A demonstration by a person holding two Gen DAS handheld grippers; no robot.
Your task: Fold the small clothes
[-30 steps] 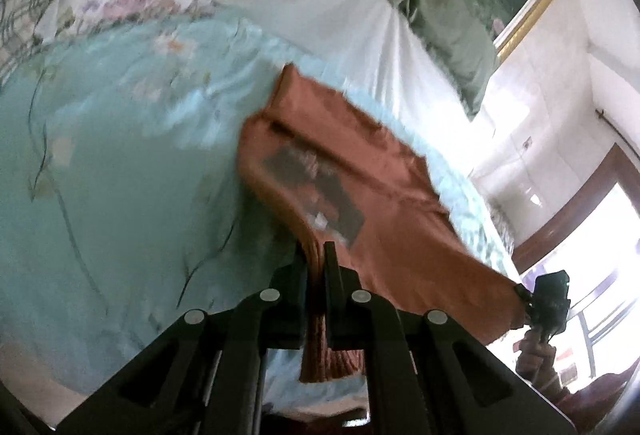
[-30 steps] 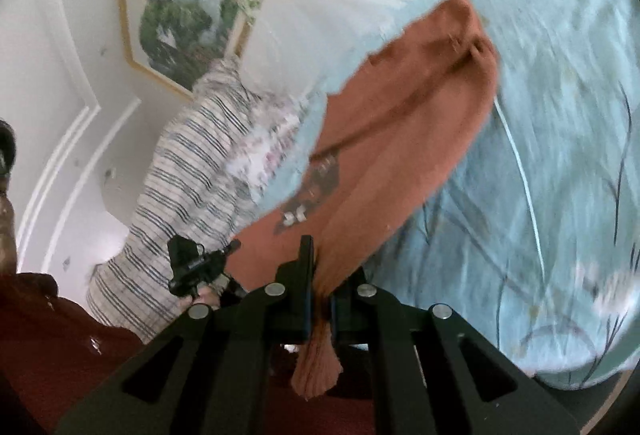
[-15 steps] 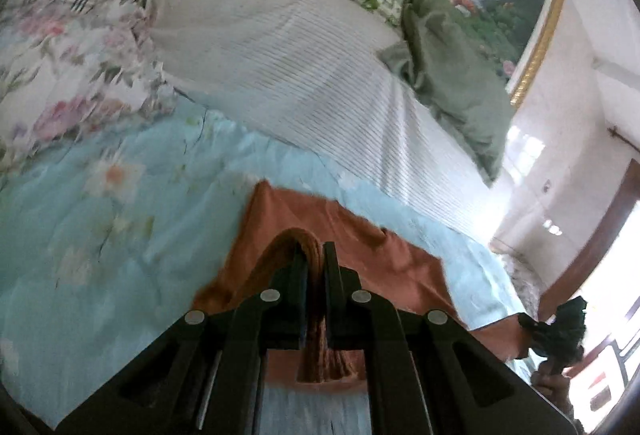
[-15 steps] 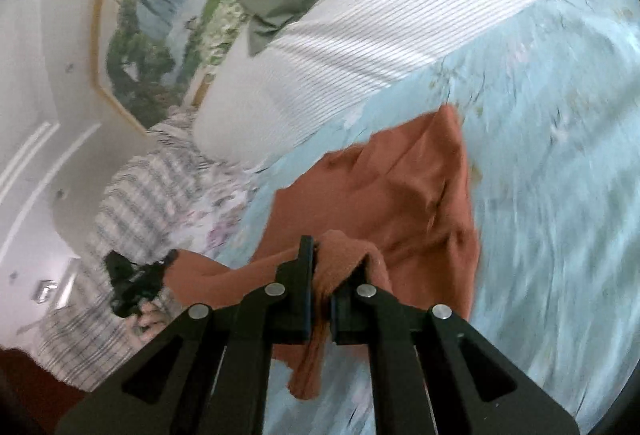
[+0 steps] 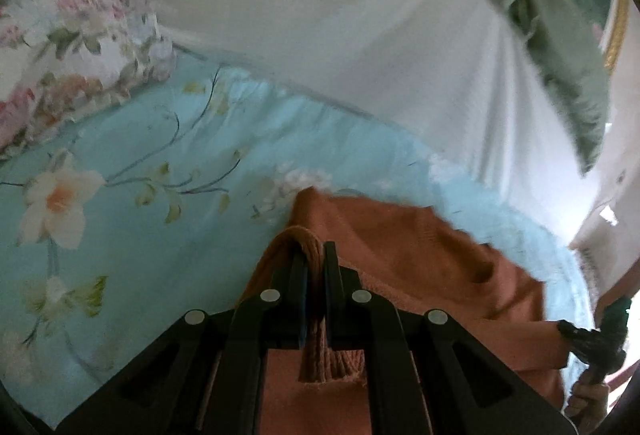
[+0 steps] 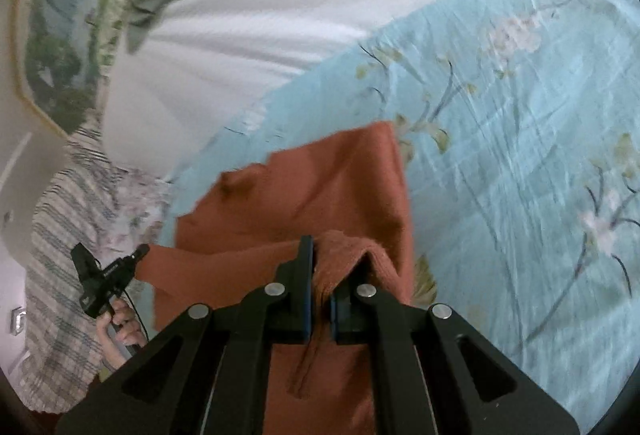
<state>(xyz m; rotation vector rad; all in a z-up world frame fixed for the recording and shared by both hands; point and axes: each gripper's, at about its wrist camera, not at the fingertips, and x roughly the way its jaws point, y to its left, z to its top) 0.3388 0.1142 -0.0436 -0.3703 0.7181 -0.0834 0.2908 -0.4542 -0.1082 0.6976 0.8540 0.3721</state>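
A rust-orange knitted garment (image 5: 404,255) lies partly on a pale blue floral bedspread (image 5: 132,231). The left gripper (image 5: 314,255) and the right gripper (image 6: 320,255) are each clamped tight on a bunched ribbed edge of it.

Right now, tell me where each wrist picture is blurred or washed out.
Left wrist view: the white ribbed bedspread and green pillow smear with motion blur; window glare bleaches the right edge. Right wrist view: the rust-orange knit garment has soft edges.
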